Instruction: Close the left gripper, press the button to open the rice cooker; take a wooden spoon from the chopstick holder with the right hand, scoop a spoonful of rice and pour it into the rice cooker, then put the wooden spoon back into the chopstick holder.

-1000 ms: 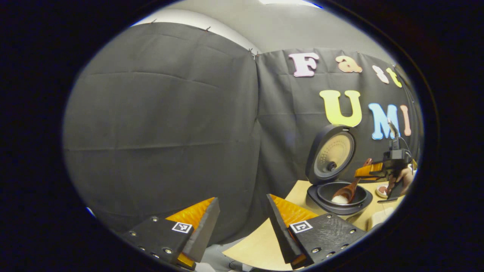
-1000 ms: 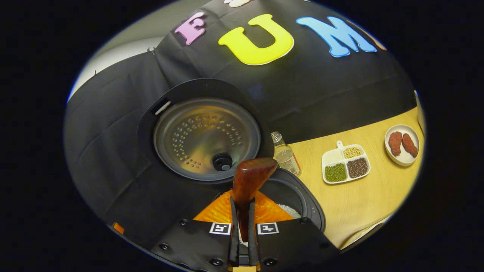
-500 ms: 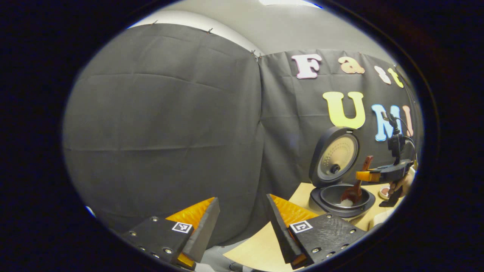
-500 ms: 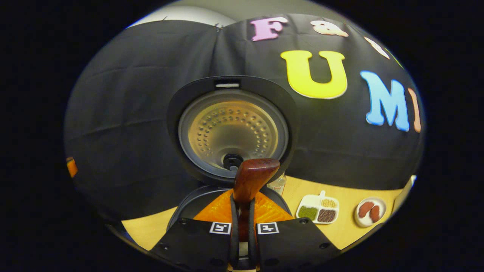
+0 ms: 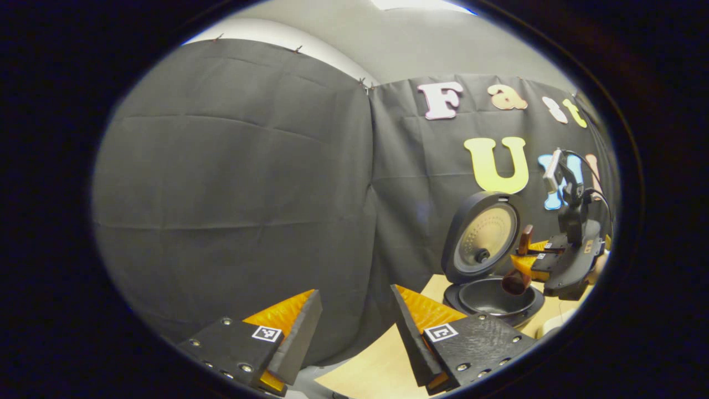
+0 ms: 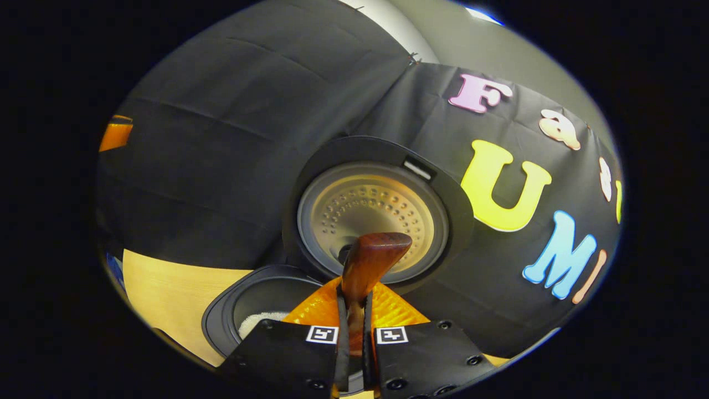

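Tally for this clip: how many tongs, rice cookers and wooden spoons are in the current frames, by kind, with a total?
Tongs: 2, the left tongs and the right tongs
Rice cooker: 1, the rice cooker, lid up
Wooden spoon: 1, the wooden spoon, held in the right tongs
Total: 4

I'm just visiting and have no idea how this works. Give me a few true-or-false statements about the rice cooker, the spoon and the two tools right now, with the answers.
1. The rice cooker has its lid shut. False: the lid stands open.
2. The right tool is shut on the wooden spoon. True.
3. The left tool holds the spoon. False: it is open and holds nothing.
4. There is rice inside the cooker's pot. True.
5. The spoon's bowl rests on the table. False: it hangs above the pot.
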The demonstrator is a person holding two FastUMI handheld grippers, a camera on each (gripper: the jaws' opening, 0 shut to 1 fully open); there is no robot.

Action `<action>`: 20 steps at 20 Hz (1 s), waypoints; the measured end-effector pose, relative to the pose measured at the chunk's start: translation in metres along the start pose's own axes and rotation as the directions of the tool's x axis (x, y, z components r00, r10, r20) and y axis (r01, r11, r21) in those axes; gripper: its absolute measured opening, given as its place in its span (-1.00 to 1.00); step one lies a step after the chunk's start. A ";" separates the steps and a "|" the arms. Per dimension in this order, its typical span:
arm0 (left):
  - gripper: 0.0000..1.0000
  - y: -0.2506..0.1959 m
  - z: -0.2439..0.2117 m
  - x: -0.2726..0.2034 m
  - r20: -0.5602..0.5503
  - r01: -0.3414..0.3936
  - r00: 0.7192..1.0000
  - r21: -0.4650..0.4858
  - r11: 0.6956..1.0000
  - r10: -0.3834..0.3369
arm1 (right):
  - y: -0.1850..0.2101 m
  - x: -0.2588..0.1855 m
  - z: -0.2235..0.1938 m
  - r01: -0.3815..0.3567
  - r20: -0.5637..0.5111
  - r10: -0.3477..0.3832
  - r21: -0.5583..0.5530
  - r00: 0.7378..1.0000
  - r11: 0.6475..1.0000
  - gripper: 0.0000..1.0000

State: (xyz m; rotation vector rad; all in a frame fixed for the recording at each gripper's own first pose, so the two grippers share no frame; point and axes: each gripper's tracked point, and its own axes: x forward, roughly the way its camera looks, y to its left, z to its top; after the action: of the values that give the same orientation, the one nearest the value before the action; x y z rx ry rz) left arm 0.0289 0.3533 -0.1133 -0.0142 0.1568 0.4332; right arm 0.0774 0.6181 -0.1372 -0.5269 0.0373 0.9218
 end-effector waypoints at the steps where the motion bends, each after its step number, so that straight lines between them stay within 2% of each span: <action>1: 0.53 -0.002 0.002 0.000 0.001 0.007 1.000 -0.005 1.000 -0.007 | -0.001 -0.002 0.001 -0.003 0.000 0.003 0.012 1.000 1.000 -0.77; 3: 0.53 -0.008 0.003 0.004 0.006 0.022 1.000 -0.003 1.000 -0.022 | -0.001 -0.003 0.000 -0.023 -0.016 0.025 0.100 1.000 0.995 -0.77; 5: 0.53 -0.015 0.006 0.009 0.013 0.035 0.999 0.004 0.999 -0.035 | -0.006 -0.003 0.001 -0.046 -0.029 0.054 0.247 0.998 0.968 -0.78; 8: 0.53 -0.026 0.009 0.015 0.021 0.064 0.998 -0.005 0.998 -0.064 | -0.024 -0.011 0.006 -0.042 -0.024 0.059 0.445 0.998 0.895 -0.77; 12: 0.53 -0.042 0.015 0.023 0.031 0.104 0.994 -0.002 0.995 -0.104 | -0.057 -0.028 0.018 -0.018 -0.001 0.024 0.632 1.000 0.775 -0.78; 13: 0.53 -0.047 0.018 0.023 0.036 0.116 0.993 -0.002 0.993 -0.116 | -0.066 -0.034 0.020 -0.010 0.003 0.011 0.669 1.000 0.743 -0.84; 14: 0.53 -0.053 0.020 0.024 0.042 0.127 0.991 -0.002 0.992 -0.127 | -0.076 -0.040 0.020 -0.001 0.007 -0.005 0.703 1.000 0.711 -0.77; 16: 0.53 -0.065 0.027 0.025 0.057 0.154 0.986 -0.004 0.988 -0.154 | -0.094 -0.053 0.018 0.025 0.005 -0.044 0.748 0.999 0.663 -0.84; 19: 0.53 -0.087 0.039 0.025 0.081 0.202 0.976 -0.009 0.979 -0.201 | -0.124 -0.078 0.001 0.093 -0.028 -0.112 0.773 0.993 0.628 -0.78; 20: 0.53 -0.093 0.042 0.025 0.087 0.215 0.973 -0.006 0.977 -0.214 | -0.135 -0.089 -0.007 0.117 -0.041 -0.135 0.777 0.990 0.619 -0.85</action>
State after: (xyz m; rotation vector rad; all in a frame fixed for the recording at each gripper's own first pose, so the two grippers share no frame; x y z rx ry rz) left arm 0.0966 0.2811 -0.0775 -0.0276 0.0658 0.2185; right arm 0.1281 0.4824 -0.0642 0.3065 0.3683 0.6798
